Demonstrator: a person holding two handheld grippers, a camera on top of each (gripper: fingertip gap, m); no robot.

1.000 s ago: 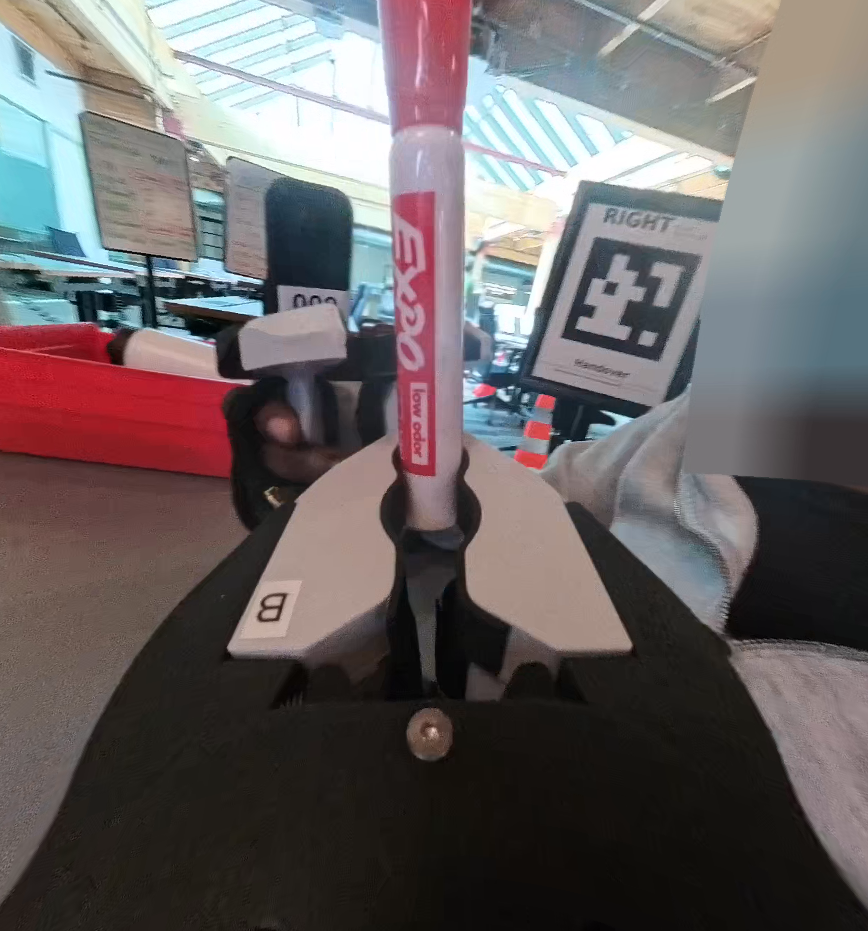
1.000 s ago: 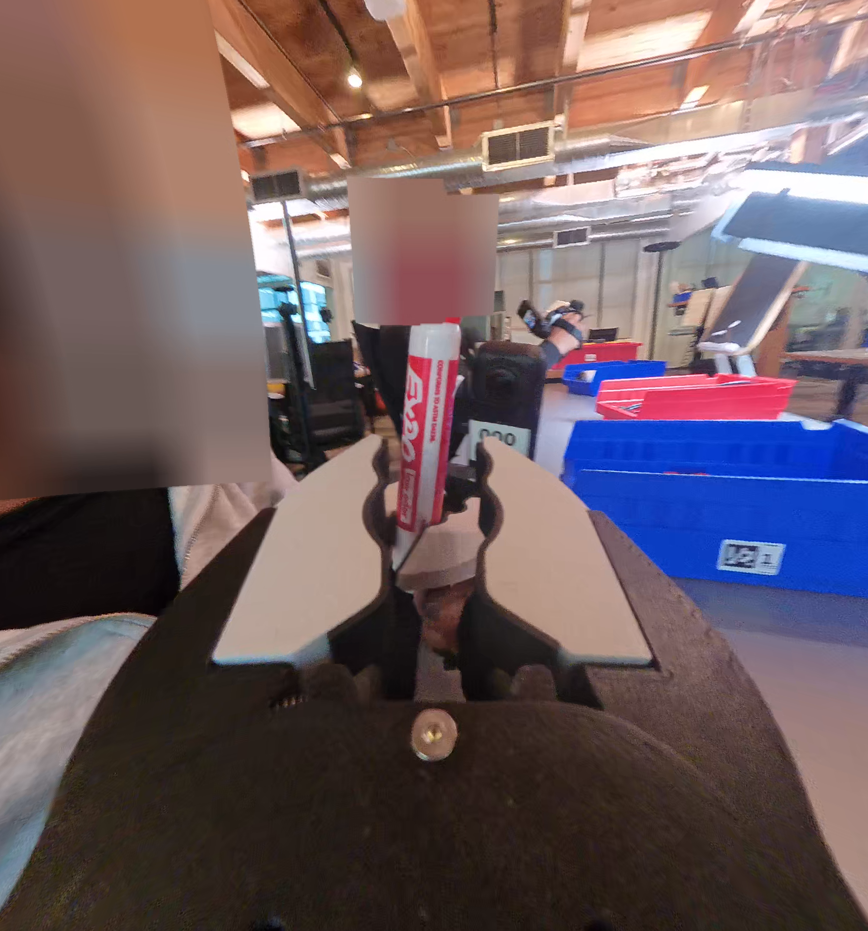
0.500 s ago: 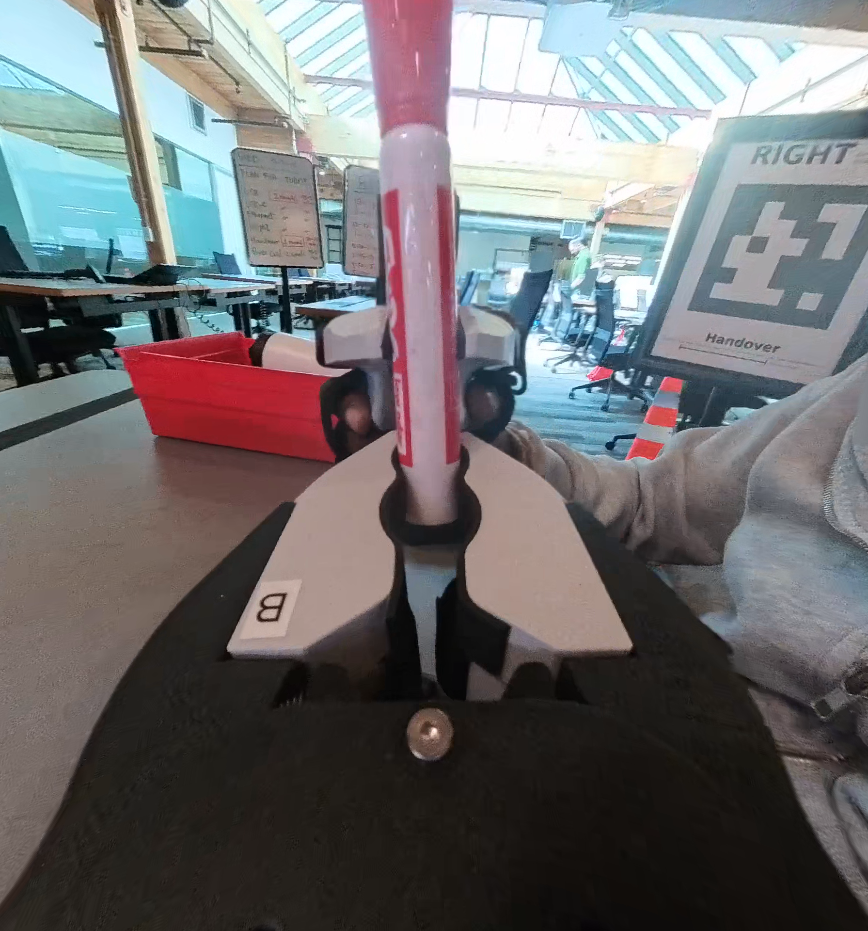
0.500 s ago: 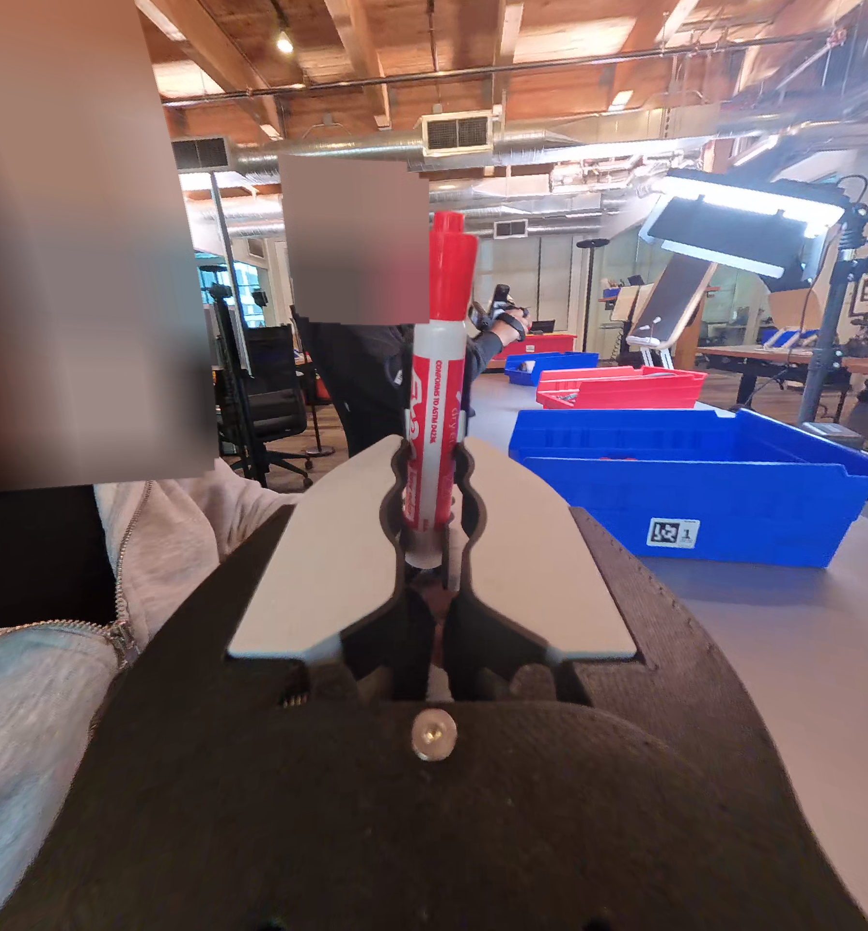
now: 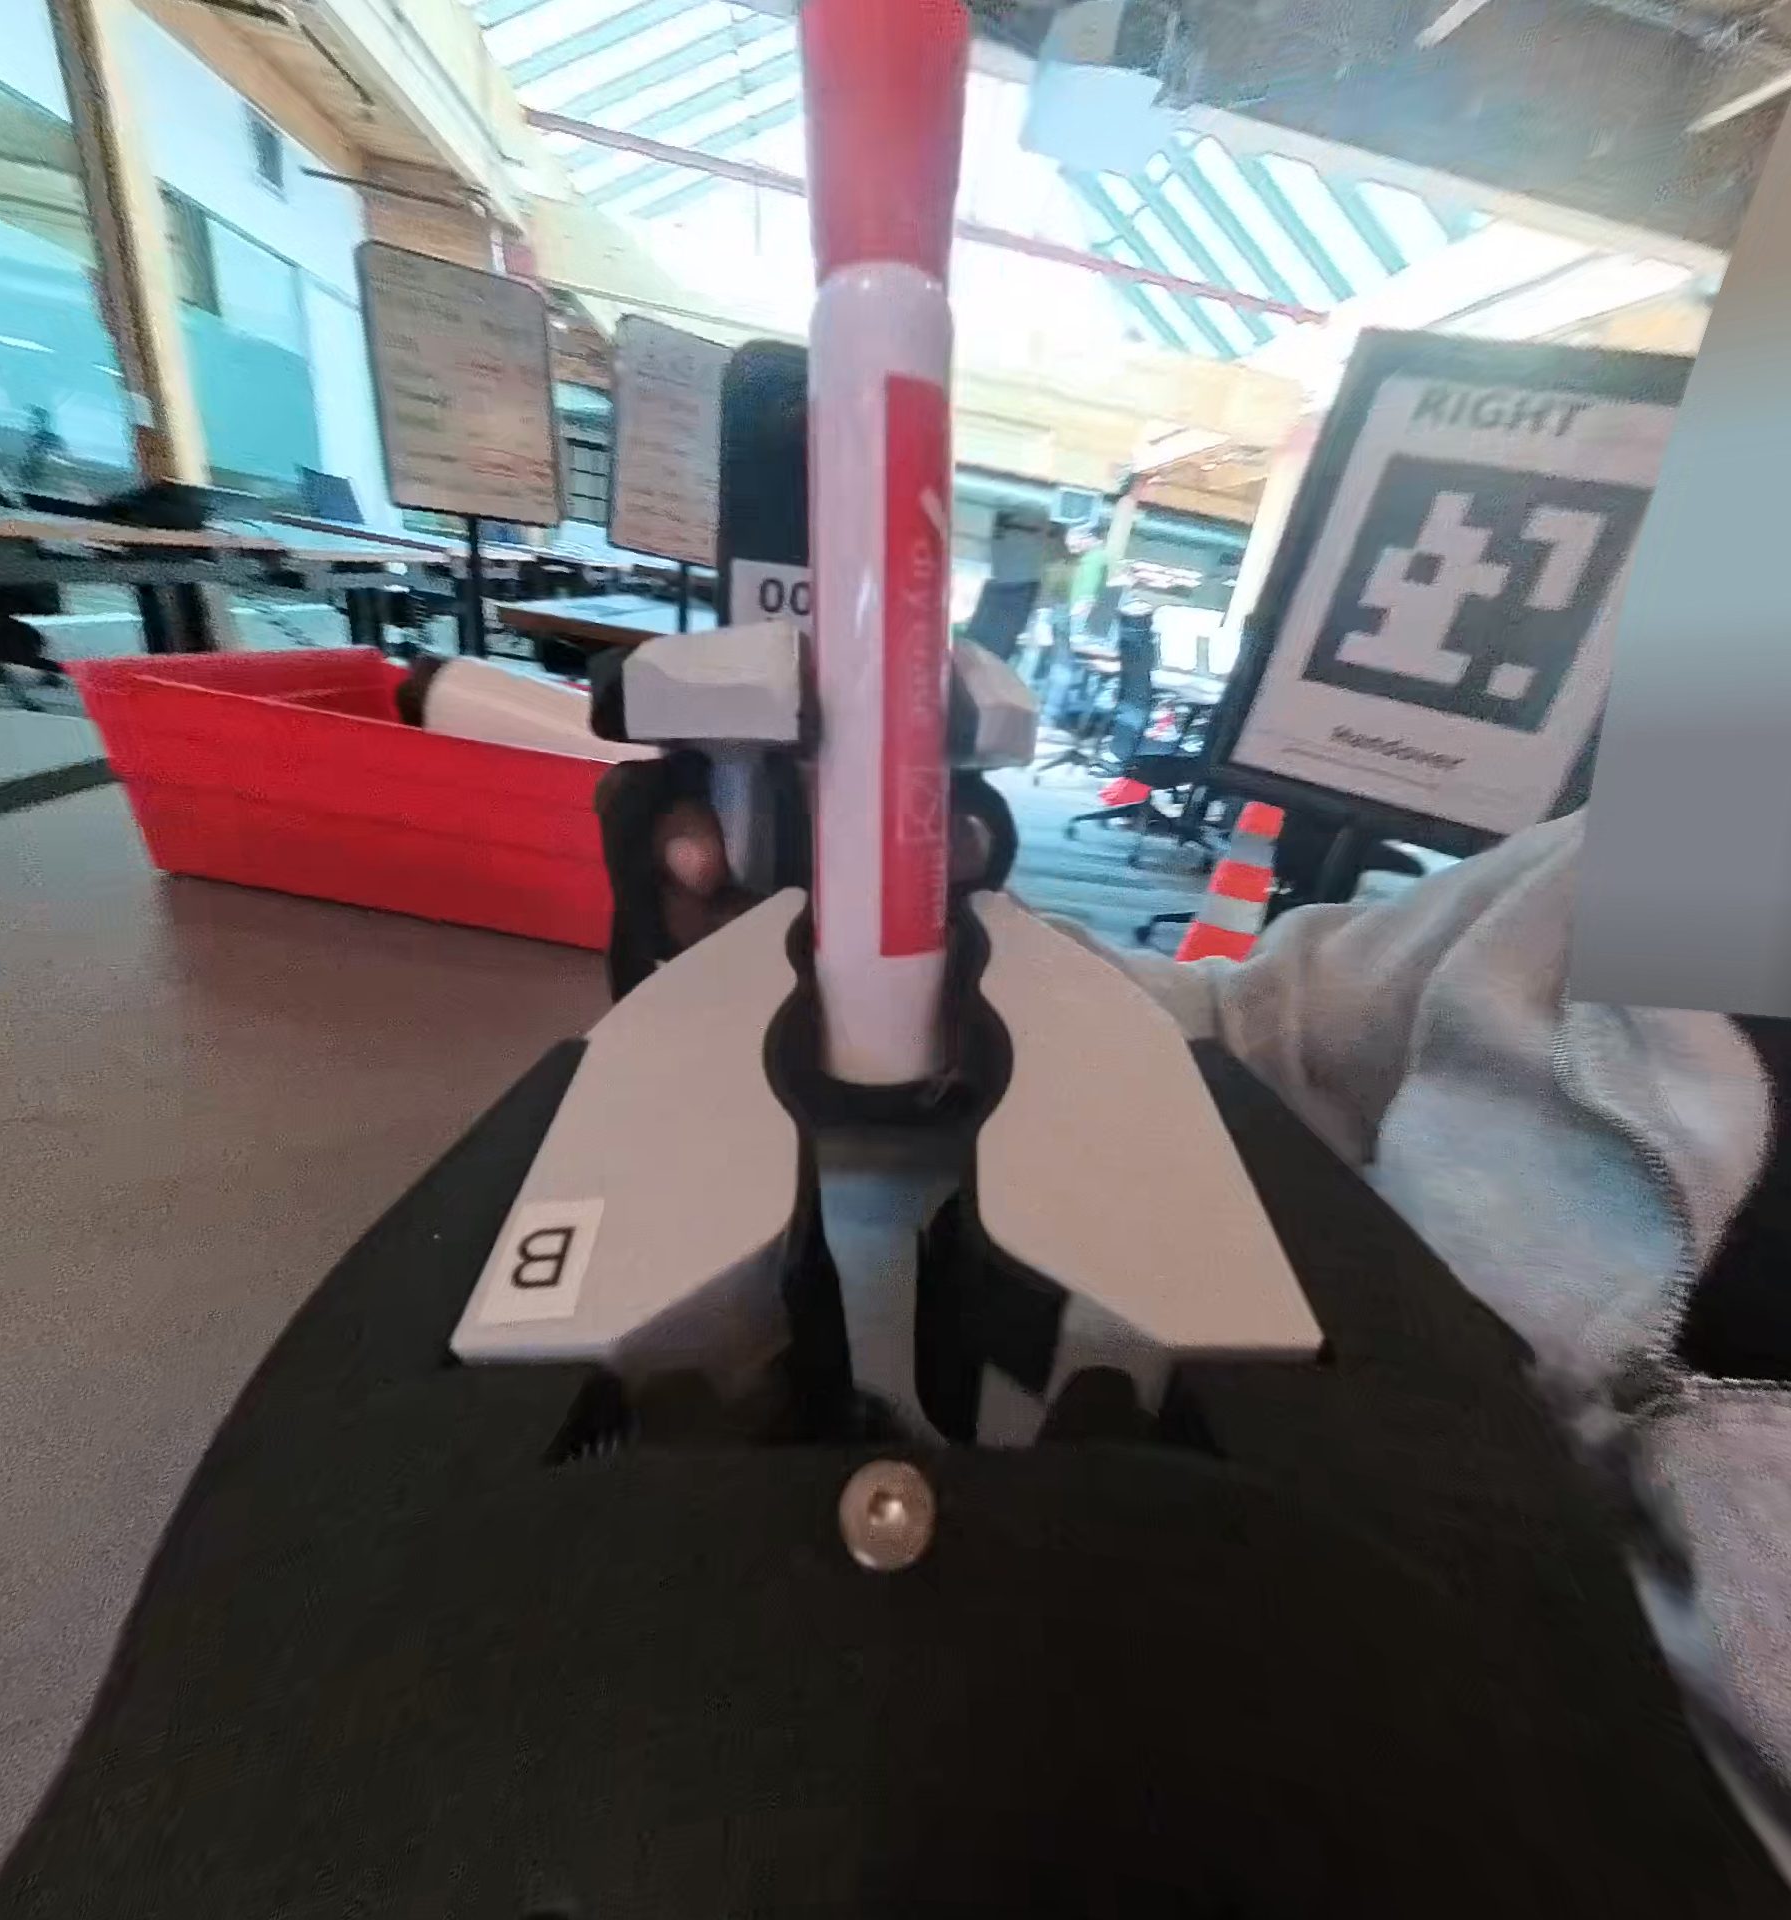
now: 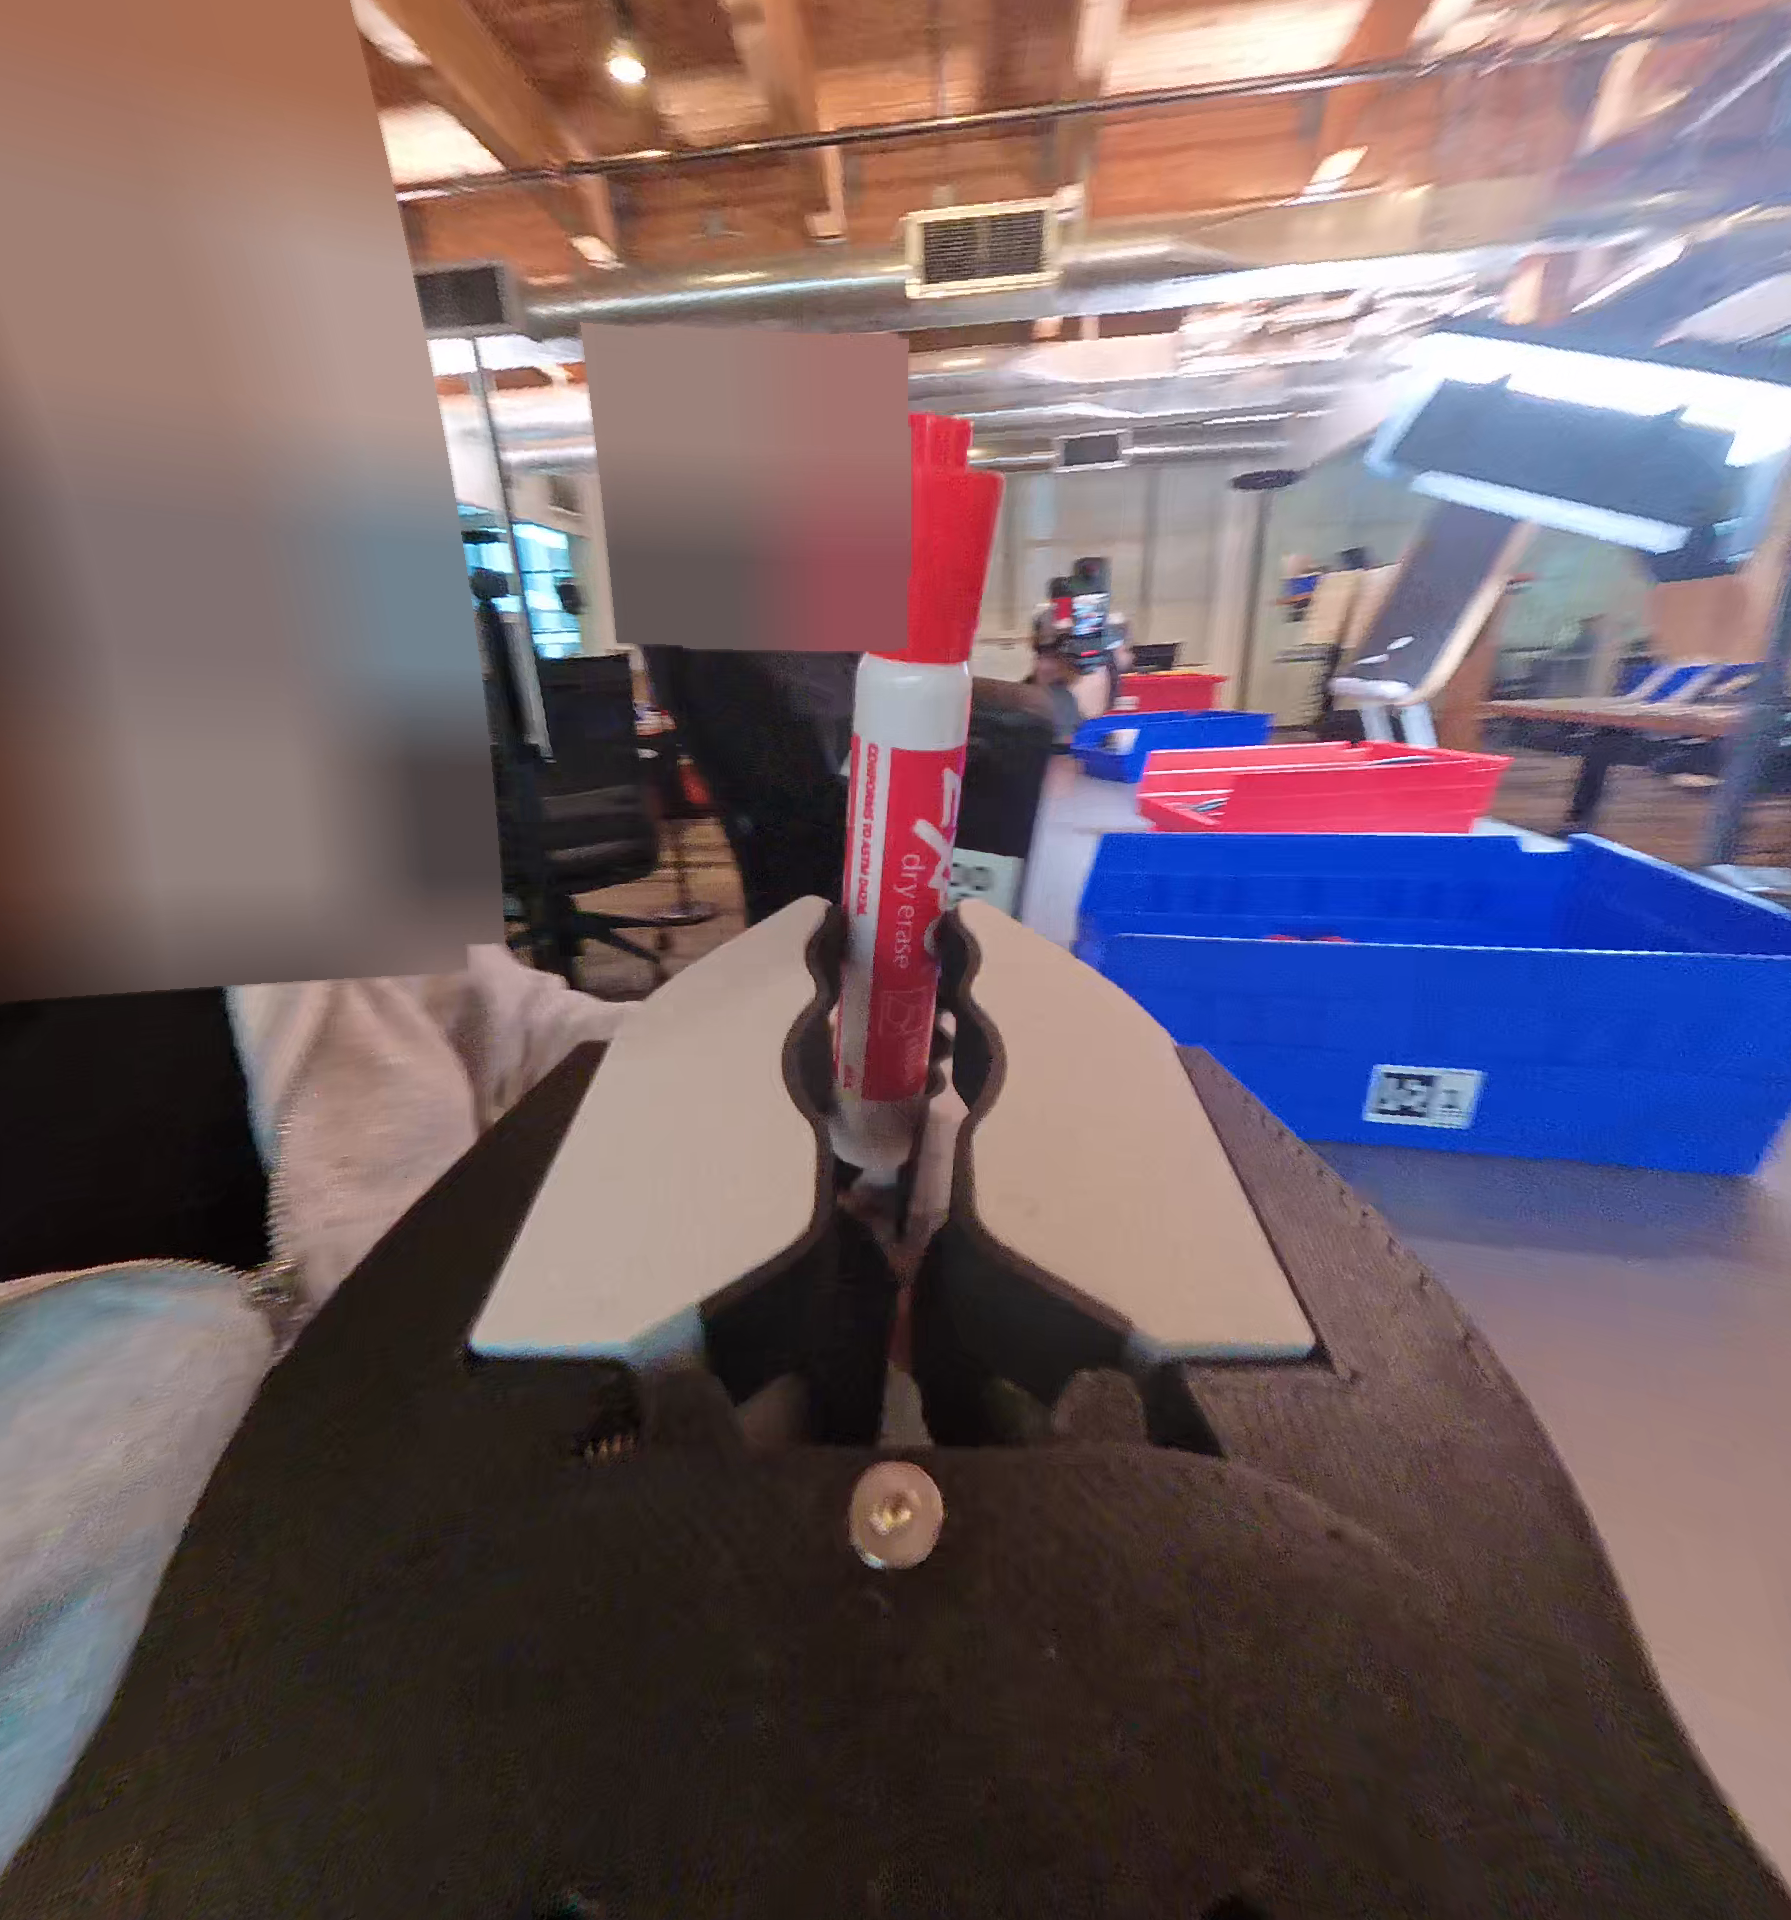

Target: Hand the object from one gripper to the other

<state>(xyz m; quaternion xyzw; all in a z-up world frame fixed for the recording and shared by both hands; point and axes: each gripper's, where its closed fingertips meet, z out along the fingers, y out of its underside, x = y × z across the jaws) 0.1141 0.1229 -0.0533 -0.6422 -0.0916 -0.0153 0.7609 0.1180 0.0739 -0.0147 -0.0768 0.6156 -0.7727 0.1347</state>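
A red-capped white dry-erase marker [image 5: 870,623] stands upright, cap up. My left gripper [image 5: 886,935] is shut on its lower end, with the barrel seated in the round notch between the fingers. My right gripper [image 5: 829,707] faces it from behind and grips the barrel higher up with both grey fingertips against it. In the right wrist view the marker [image 6: 912,831] stands between the right gripper's [image 6: 896,935] closed fingers. The left gripper's black body [image 6: 1010,769] shows just behind the marker.
A red bin [image 5: 351,790] with a white roll sits on the grey table [image 5: 195,1091] at the left. A blue bin [image 6: 1442,1018] stands at the right. A tag sign [image 5: 1462,592] and a person's grey sleeve [image 5: 1390,1039] are close on the right.
The right gripper came in from the side, straddled the marker and shut on it. The marker's label has turned toward the right in the left wrist view.
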